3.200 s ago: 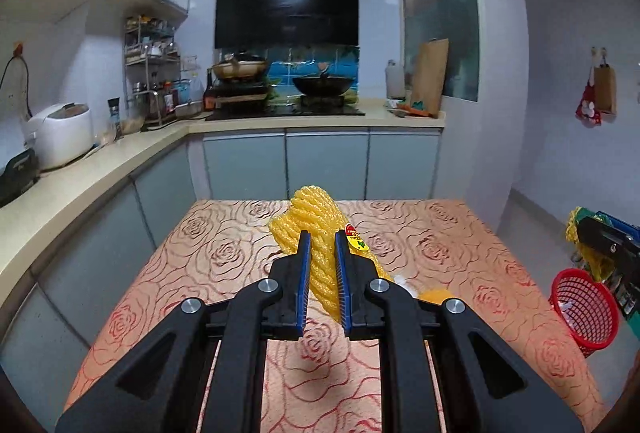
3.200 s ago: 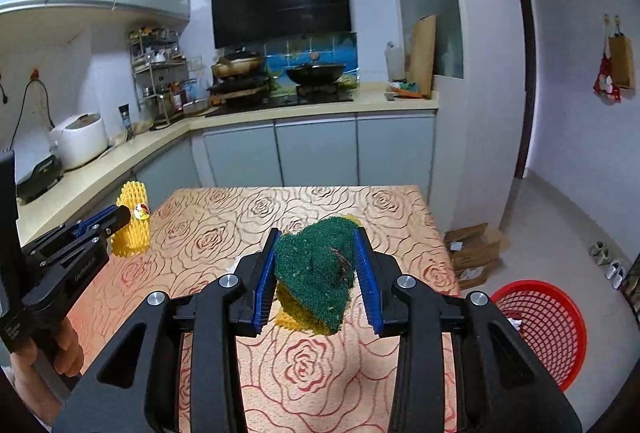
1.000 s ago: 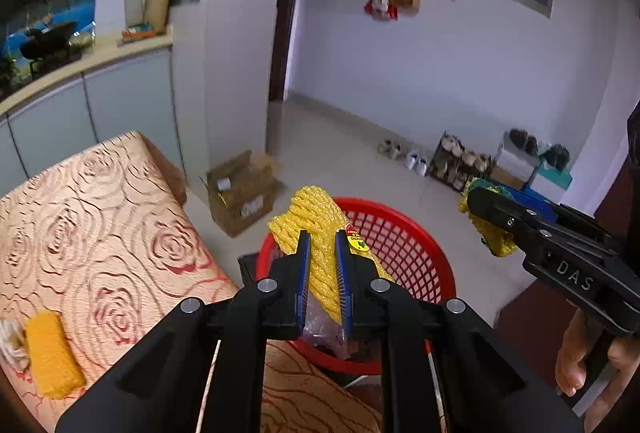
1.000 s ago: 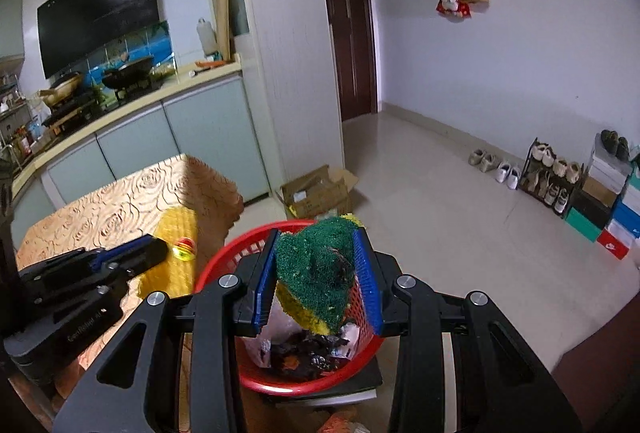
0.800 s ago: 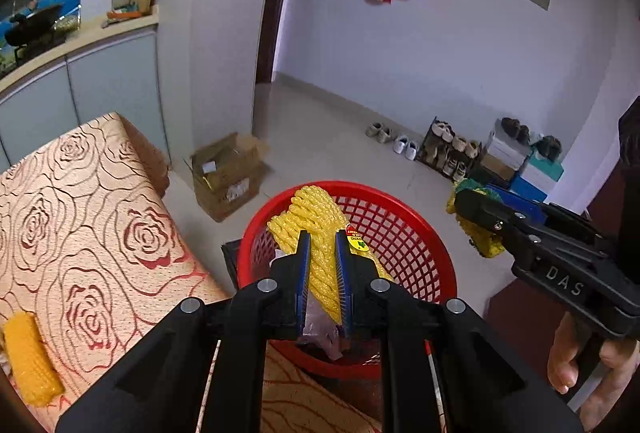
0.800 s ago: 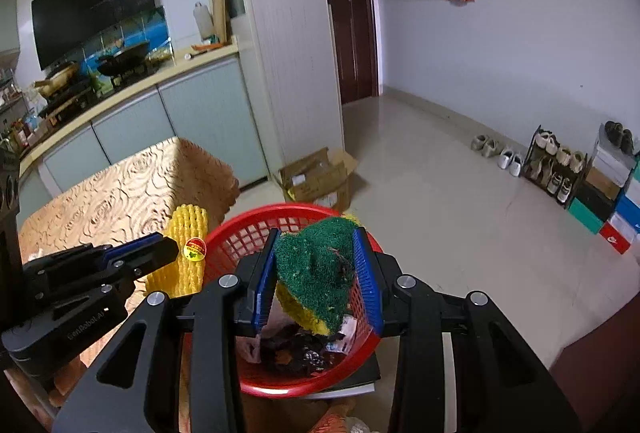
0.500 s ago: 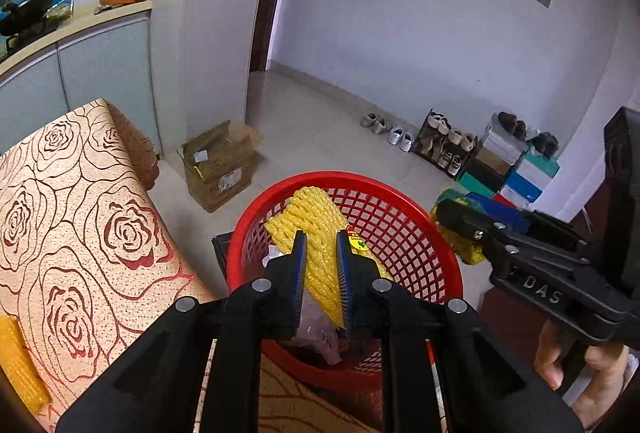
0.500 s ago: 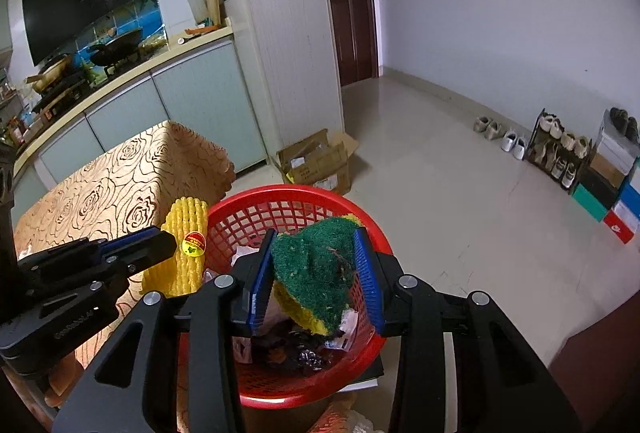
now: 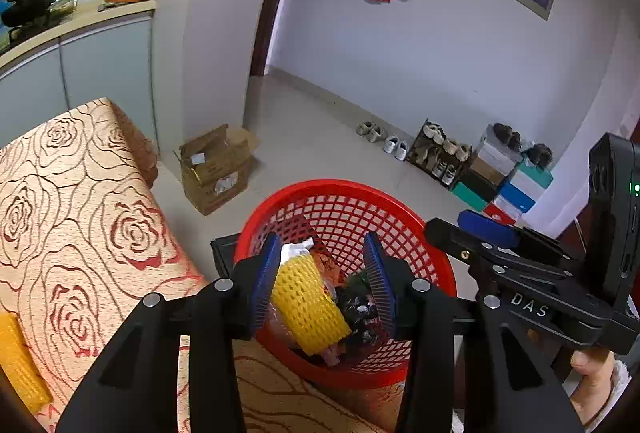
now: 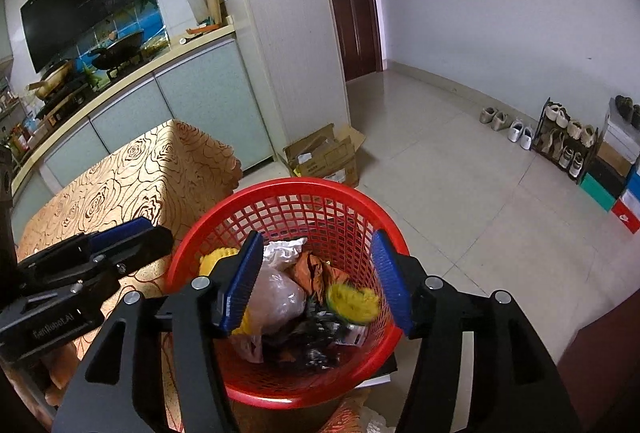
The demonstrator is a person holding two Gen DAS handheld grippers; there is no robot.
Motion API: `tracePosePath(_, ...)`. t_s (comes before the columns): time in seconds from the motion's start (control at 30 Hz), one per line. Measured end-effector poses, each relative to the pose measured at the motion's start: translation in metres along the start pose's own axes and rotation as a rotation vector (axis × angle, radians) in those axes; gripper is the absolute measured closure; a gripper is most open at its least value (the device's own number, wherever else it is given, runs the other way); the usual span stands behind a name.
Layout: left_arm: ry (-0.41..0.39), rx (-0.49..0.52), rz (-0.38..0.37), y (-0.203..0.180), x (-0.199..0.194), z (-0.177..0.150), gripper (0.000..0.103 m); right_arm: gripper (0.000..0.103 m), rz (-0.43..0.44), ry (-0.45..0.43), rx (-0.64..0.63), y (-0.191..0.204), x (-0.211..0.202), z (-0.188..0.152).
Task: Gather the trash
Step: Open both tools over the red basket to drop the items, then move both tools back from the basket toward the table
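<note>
beside table (image 9: 80, 217), red basket (image 9: 348, 193) now holds yellow foam net (image 9: 308, 301) and scouring pad (image 10: 352, 307); left gripper (image 9: 322, 277) and right gripper (image 10: 318, 283) have released, jaws apart. another net (image 9: 18, 365) remains on table.

**Readable lettering on the two grippers**

"DAS" is printed in pale capitals on the black body of the right gripper (image 9: 500, 233), as seen from the left wrist view. On the left gripper (image 10: 120, 233), seen from the right wrist view, small upside-down lettering is carried that cannot be read with certainty. Labels on the cardboard box (image 9: 216, 169) are too small to read.
</note>
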State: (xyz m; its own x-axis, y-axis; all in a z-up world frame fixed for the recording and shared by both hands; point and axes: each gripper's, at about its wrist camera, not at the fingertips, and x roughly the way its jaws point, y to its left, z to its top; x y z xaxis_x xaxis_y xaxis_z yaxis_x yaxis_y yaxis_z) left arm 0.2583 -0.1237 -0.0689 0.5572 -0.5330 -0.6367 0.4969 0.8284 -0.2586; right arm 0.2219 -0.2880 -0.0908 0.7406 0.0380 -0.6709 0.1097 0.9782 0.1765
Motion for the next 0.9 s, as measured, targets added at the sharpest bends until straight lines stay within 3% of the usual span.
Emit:
tracePosePath(0.17,-0.033,-0.017,0.027,0.006,-0.016,-0.001,0.053,0.048,0.0,-0.022,0.006,0.002,-0.012,-0.001)
tracePosePath(0.9,-0.159,-0.006,0.165,0.008,-0.093,-0.012,0.047,0.041,0.032,-0.144,-0.014,0.03,-0.069,-0.01)
